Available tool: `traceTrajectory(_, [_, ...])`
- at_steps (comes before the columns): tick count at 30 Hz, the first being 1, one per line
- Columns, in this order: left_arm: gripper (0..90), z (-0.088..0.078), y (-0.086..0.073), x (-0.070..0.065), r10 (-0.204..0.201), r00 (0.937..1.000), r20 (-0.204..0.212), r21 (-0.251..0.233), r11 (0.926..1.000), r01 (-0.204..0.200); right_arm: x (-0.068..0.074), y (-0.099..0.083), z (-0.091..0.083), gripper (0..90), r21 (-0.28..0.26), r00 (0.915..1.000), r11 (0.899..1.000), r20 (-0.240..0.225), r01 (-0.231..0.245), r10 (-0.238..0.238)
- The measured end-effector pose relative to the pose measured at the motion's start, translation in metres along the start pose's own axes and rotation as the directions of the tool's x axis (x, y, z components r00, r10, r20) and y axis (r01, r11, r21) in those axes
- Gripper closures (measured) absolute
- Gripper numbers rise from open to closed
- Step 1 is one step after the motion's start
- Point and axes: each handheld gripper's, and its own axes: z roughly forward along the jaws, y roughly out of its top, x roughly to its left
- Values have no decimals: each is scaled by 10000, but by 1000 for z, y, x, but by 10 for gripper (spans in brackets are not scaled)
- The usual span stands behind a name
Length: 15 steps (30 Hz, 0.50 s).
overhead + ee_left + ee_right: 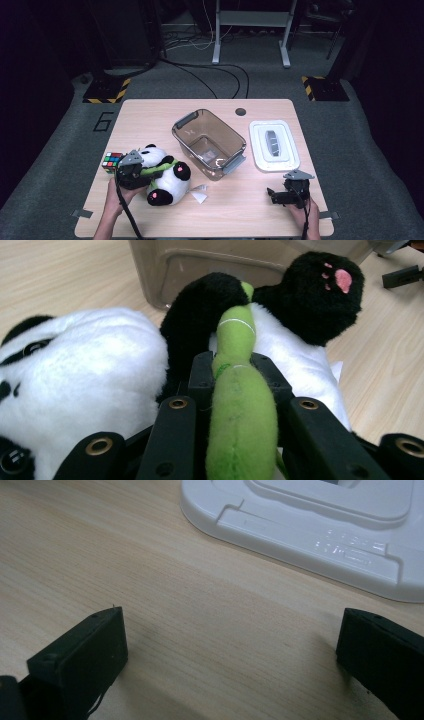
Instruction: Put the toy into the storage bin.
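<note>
A black-and-white plush panda (169,182) lies on its side at the front left of the wooden table (150,117). It hugs a green plush stalk (161,168). My left gripper (149,172) is shut on that stalk. In the left gripper view the two black jaws press on the green stalk (241,405) from both sides, with the left gripper (235,371) just short of the panda's black arm. The panda's white head (90,365) fills the left of that view. My right gripper (274,194) rests low at the front right, open, with bare wood between the jaws of the right gripper (232,645).
A clear brownish bin (210,142) stands open at the table's middle, just beyond the panda. Its white lid (274,145) lies flat to the right, close ahead of my right gripper. A colour cube (112,161) sits left of the panda. A white tag (199,195) lies by the panda's feet.
</note>
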Motion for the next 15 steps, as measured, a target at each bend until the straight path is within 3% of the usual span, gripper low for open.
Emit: traceTrajectory(15, [752,-26,13,-6,697,9976,42,-300,9971,-695,0,0,0,0,-2,10000,10000,40,-21,21])
